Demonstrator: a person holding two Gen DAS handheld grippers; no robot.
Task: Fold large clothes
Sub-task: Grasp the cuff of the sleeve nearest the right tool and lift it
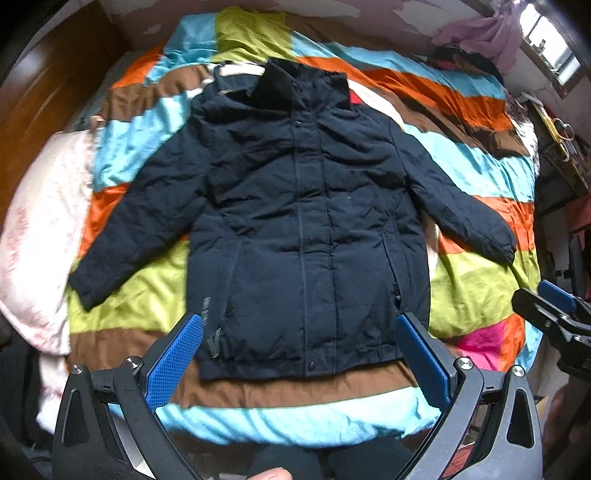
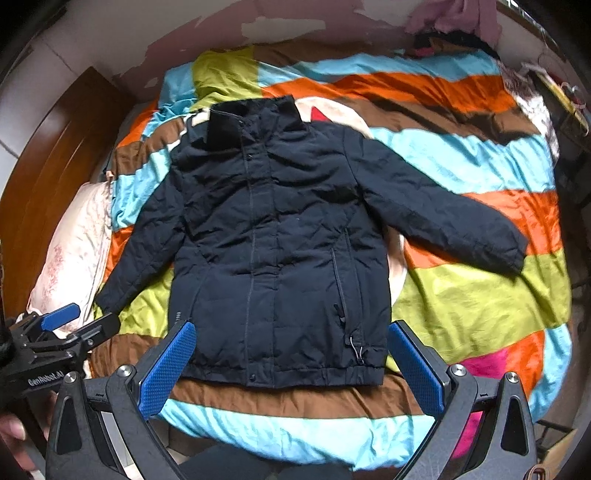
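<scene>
A dark navy padded jacket (image 1: 295, 221) lies flat, front up and zipped, on a striped multicoloured bedspread (image 1: 476, 288), collar far from me, both sleeves spread outward. It also shows in the right wrist view (image 2: 280, 236). My left gripper (image 1: 299, 332) is open and empty, held above the jacket's hem. My right gripper (image 2: 291, 339) is open and empty, also above the hem. Each gripper shows at the edge of the other's view: the right one (image 1: 554, 310) at the right side, the left one (image 2: 74, 321) at the left side.
A pale pink pillow (image 1: 40, 229) lies left of the jacket by a wooden headboard (image 1: 48, 85). Pink cloth (image 1: 480, 29) hangs near a window at the far right. Cluttered furniture (image 1: 561, 155) stands beyond the bed's right edge.
</scene>
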